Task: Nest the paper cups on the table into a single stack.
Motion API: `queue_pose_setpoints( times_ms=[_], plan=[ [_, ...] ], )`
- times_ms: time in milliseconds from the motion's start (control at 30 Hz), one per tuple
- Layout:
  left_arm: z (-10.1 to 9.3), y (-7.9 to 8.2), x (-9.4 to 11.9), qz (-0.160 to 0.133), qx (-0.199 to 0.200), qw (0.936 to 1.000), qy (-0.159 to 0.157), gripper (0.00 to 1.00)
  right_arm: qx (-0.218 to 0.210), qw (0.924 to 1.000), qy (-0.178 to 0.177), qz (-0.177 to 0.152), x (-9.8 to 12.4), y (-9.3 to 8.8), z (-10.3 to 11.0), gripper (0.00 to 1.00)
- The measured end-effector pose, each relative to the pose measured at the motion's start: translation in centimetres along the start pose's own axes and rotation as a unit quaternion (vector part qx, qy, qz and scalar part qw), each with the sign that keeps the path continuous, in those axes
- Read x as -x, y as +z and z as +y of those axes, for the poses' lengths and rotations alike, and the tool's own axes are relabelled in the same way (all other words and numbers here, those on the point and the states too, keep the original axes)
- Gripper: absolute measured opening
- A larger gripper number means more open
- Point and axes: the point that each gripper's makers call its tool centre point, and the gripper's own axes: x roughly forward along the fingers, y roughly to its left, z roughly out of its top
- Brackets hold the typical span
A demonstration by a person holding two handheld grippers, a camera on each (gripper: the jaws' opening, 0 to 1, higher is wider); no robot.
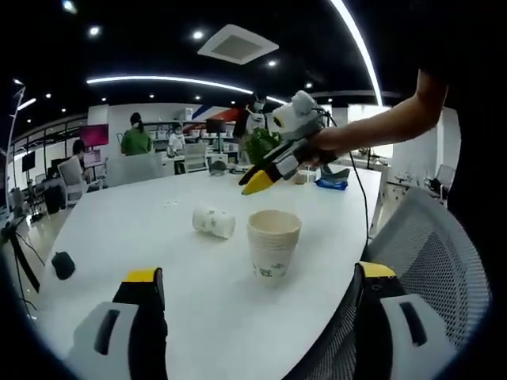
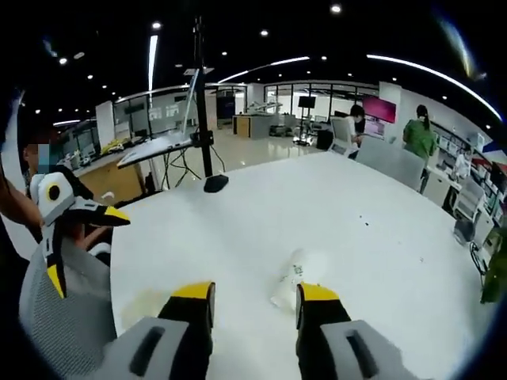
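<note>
A stack of nested paper cups (image 1: 273, 241) stands upright on the white table (image 1: 158, 237), just beyond my left gripper (image 1: 260, 273), whose jaws are spread wide with nothing between them. One single paper cup (image 1: 214, 221) lies on its side to the left of the stack. My right gripper (image 1: 265, 176), held by a hand, hovers above the table behind both. In the right gripper view, the lying cup (image 2: 297, 279) rests just ahead of my right gripper (image 2: 255, 292), near its right jaw and not held; the jaws stand apart. The left gripper (image 2: 83, 245) shows at the left, open.
A grey mesh chair (image 1: 432, 261) stands at the table's near edge, also the mesh chair (image 2: 55, 317). A small black object (image 1: 63, 265) lies at the table's left. A tripod base (image 2: 214, 184) sits on the far edge. Small items (image 1: 331, 184) lie at the far end. People work at desks behind.
</note>
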Motion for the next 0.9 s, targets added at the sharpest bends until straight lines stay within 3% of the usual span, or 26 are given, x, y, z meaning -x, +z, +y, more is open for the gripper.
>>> queue_pose_setpoints(
  times_ms=[467, 900],
  plan=[
    [0.2, -0.2, -0.1, 0.003, 0.0, 1.0, 0.001, 0.99, -0.016, 0.9985, -0.041, 0.032, -4.9, -1.5, -4.3, 0.5],
    [0.6, -0.5, 0.0, 0.01, 0.002, 0.9999, 0.012, 0.99, -0.055, 0.9947, -0.057, 0.067, -8.1, -3.6, -5.6, 0.51]
  ],
)
